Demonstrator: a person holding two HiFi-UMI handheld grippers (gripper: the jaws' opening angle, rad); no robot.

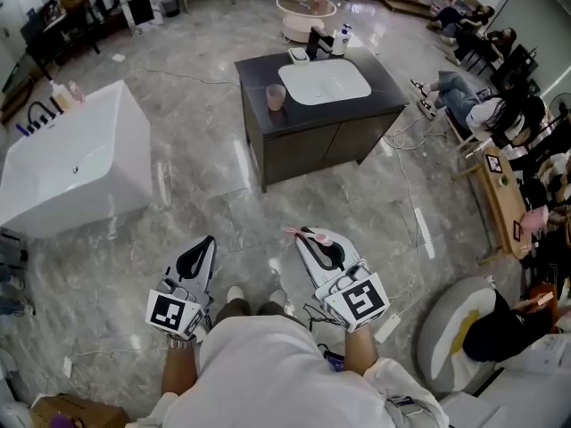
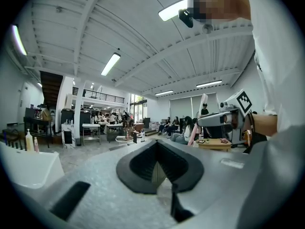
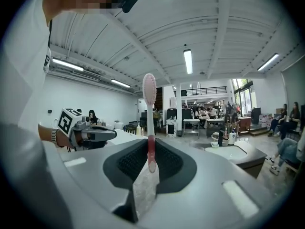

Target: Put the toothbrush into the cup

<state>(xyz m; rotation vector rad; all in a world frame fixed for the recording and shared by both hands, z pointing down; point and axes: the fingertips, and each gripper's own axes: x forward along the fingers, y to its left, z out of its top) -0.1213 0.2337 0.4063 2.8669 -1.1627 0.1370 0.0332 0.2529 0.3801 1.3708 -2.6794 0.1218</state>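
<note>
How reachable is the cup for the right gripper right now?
Probably not yet: the right gripper, shut on the toothbrush, is across open floor from the cup on the vanity. Nothing blocks the way.

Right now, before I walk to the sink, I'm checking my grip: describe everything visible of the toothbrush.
The toothbrush is slim pink plastic, its handle darker and translucent low down, its bristle head pale. The right gripper holds its handle end in shut tongs; the rest sticks straight out past them, touching nothing else.
</note>
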